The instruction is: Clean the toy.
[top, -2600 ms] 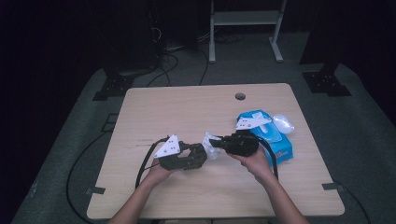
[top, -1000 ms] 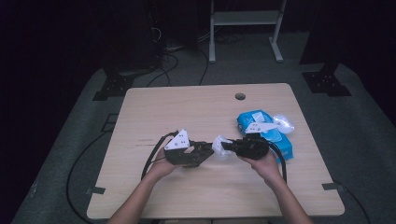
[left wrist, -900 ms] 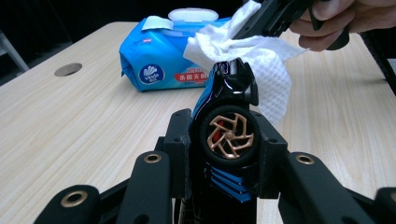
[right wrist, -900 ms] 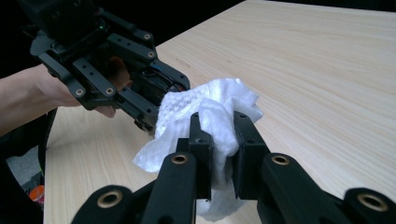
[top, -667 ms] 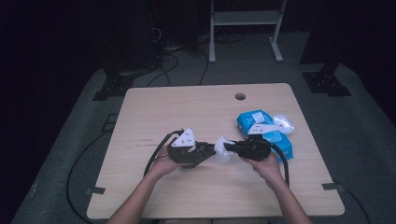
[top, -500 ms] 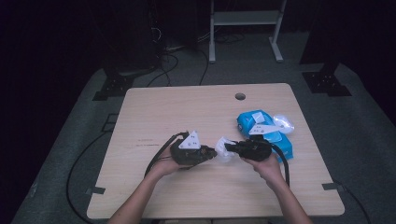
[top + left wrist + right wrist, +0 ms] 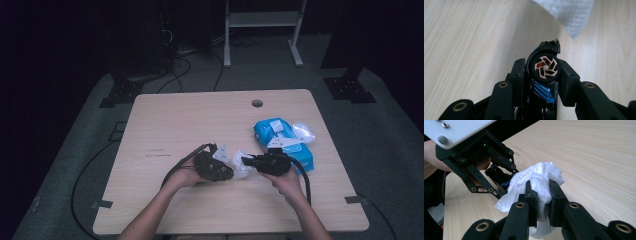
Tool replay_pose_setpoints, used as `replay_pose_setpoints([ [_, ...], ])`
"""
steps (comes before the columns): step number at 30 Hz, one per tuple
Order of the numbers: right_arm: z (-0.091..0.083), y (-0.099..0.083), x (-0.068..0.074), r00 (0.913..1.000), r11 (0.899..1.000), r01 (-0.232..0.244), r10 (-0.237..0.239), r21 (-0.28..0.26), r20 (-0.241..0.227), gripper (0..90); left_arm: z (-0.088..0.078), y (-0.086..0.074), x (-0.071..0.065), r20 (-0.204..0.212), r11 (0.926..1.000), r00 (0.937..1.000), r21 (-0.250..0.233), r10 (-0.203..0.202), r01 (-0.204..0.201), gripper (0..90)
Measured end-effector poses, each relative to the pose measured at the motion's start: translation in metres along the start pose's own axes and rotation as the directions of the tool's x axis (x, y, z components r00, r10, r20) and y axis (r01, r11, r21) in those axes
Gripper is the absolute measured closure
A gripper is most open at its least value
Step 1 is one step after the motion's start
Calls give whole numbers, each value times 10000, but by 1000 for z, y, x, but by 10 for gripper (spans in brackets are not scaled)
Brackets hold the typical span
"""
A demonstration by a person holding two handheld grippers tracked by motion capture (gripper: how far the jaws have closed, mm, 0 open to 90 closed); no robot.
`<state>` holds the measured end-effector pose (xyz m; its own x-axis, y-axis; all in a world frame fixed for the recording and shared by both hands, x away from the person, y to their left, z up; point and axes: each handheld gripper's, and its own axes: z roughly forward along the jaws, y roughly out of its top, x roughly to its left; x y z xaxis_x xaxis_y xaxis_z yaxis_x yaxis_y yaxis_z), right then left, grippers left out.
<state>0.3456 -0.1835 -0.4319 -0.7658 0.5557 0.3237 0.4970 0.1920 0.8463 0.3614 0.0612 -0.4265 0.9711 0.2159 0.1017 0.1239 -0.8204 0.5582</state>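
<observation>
**Toy car held up for a wipe-down**

The table (image 7: 165,125) carries a blue wipes pack (image 7: 280,135), the landmark here, at its right side. Just left of the pack the right gripper (image 7: 541,185) is clamped on a bunched white wipe (image 7: 536,176). Further left of the pack, the left gripper (image 7: 541,68) pinches a small toy car (image 7: 545,67) by its sides, wheel facing the camera; its jaws have just been easing open slightly, the car between them. The wiping step seems under way. Next, the wipe likely needs pressing against the car's body while the left grip holds firm.
</observation>
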Motion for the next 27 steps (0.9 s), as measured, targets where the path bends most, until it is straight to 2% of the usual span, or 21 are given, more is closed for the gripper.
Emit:
replay_pose_setpoints([
  [4, 0, -4, -1, 9998, 9999, -133, 133, -20, -117, 795, -3, -4, 1, 153, 9996, 9995, -66, -264, 265, 594],
  [8, 5, -3, 5, 9992, 10000, -64, 65, 15, -385, 795, -9, -11, 2, 364, 9973, 9981, -518, -501, 519, 572],
  [11, 9, 0, 9, 9986, 10000, 28, -27, 32, -526, 795, -15, -17, 5, 552, 9928, 9964, -974, -650, 702, 568],
  [18, 15, 4, 14, 9976, 10000, 78, -76, 33, -687, 795, -29, -33, 11, 619, 9764, 9920, -1797, -1105, 1199, 557],
  [19, 15, 4, 14, 9975, 9999, 85, -80, 67, -707, 795, -31, -35, 11, 642, 9711, 9907, -2002, -1196, 1302, 555],
  [26, 23, 5, 18, 9967, 9998, 91, -75, 197, -811, 794, -48, -47, 17, 591, 9521, 9874, -2621, -1469, 1573, 545],
  [27, 25, 5, 19, 9966, 9997, 128, -110, 210, -821, 794, -50, -49, 18, 612, 9477, 9864, -2739, -1528, 1638, 541],
])
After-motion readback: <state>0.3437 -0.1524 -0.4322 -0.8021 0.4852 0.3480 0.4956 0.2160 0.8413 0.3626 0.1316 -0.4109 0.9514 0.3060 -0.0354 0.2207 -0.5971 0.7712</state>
